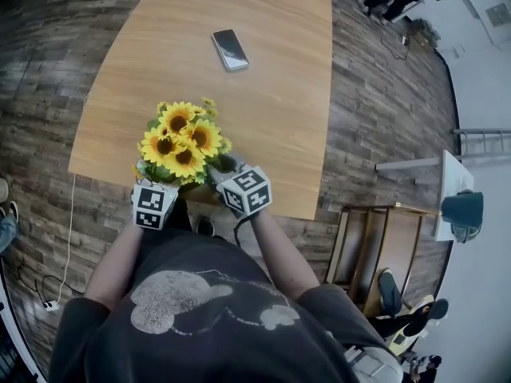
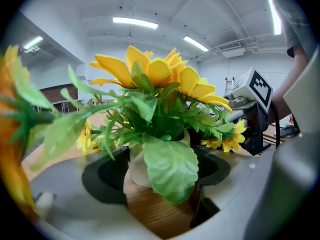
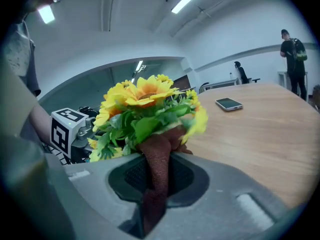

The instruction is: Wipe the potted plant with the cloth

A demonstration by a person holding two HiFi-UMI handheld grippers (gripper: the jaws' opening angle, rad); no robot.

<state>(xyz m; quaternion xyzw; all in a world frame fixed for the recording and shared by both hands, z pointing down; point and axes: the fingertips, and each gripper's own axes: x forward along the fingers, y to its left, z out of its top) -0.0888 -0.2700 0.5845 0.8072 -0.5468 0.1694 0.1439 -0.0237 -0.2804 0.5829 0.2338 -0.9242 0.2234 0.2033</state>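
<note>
A dark T-shirt [image 1: 215, 309] and two forearms were seen closest, with one tool carried in each hand at the worktop's [image 1: 271, 94] near edge. The left tool [image 2: 157, 171] was closed on the white pot of the single potted plant [image 1: 182, 142], its right pad hidden by a broad leaf. The right tool [image 3: 157, 176] was clamped on one brown cloth [image 3: 159, 154], laid against the foliage. From above, both tool tips were screened by blooms. One phone [image 1: 230, 49] lay well apart; two people [image 3: 291, 49] were seen beyond
</note>
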